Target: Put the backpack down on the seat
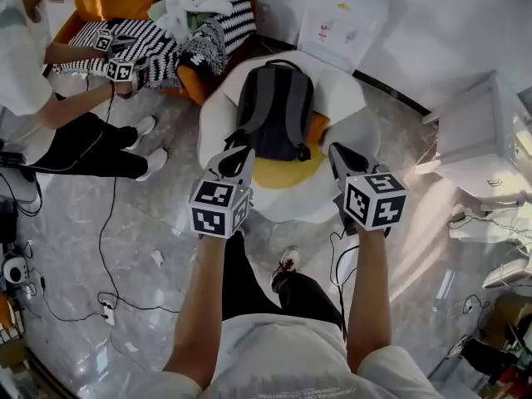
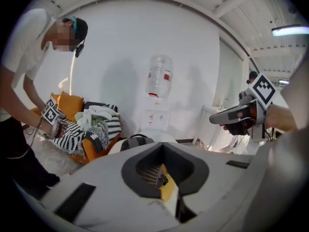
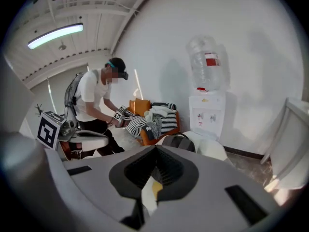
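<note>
backpack [image 1: 274, 110] lying flat on the white seat [image 1: 345, 90], lower end over a yellow cushion [image 1: 278, 173]. left gripper [image 1: 233, 163] pinched closed on nothing, near the bag's bottom corner. right gripper [image 1: 342, 157] closed too, empty, just beside the bag.

Backpack [image 1: 273, 106] on white seat [image 1: 345, 90], left gripper [image 1: 241, 155], right gripper [image 1: 339, 152] near
</note>
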Tool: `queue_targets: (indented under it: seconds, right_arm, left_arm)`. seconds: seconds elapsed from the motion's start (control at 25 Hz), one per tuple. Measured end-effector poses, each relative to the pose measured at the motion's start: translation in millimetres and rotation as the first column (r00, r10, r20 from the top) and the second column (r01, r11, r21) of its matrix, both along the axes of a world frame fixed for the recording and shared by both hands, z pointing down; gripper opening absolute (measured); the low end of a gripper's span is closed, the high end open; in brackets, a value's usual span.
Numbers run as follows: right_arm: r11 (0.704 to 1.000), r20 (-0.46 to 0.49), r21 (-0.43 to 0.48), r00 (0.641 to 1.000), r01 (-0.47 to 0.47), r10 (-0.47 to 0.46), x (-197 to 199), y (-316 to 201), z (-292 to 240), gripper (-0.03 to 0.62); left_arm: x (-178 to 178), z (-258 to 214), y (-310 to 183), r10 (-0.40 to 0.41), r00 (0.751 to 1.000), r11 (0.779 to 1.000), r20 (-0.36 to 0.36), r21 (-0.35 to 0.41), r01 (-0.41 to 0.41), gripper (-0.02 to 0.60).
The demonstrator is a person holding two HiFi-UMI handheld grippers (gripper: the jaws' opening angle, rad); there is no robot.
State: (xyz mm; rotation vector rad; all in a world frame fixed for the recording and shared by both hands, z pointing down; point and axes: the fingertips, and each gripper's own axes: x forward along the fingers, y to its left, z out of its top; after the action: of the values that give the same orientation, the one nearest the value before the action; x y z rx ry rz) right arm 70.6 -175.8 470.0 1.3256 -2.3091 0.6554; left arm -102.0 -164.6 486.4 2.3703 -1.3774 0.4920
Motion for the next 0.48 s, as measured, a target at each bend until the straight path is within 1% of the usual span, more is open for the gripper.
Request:
queue_targets:
  seconds: [0.08, 0.16, 0.28, 0.48]
  right_arm:
    - [0.999, -0.008, 0.026, 1.000, 0.028, -0.028, 2, 9, -14, 0.005]
    - [0.998, -0.003, 0.047, 0.999, 0.047, -0.047, 5, 20, -29, 0.005]
    - [0.995, 0.002, 0.082, 0.999, 0.054, -0.054, 13, 36, -53, 0.005]
    - [0.992, 0.003, 0.105, 0.998, 0.063, -0.064, 7, 65, -80, 0.005]
  left_arm:
    - [6, -15, 12, 0.007, 1.000, 1.000, -0.001, 0.028, -0.007, 0.014]
    - [11, -32, 24, -0.004, 1.000, 0.999, -0.006, 0.052, 0.005, 0.014]
    - [18, -58, 40, -0.017, 1.000, 0.996, -0.018, 0.090, 0.018, 0.014]
    - [9, -91, 70, -0.039, 0.999, 0.991, -0.033, 0.124, 0.043, 0.014]
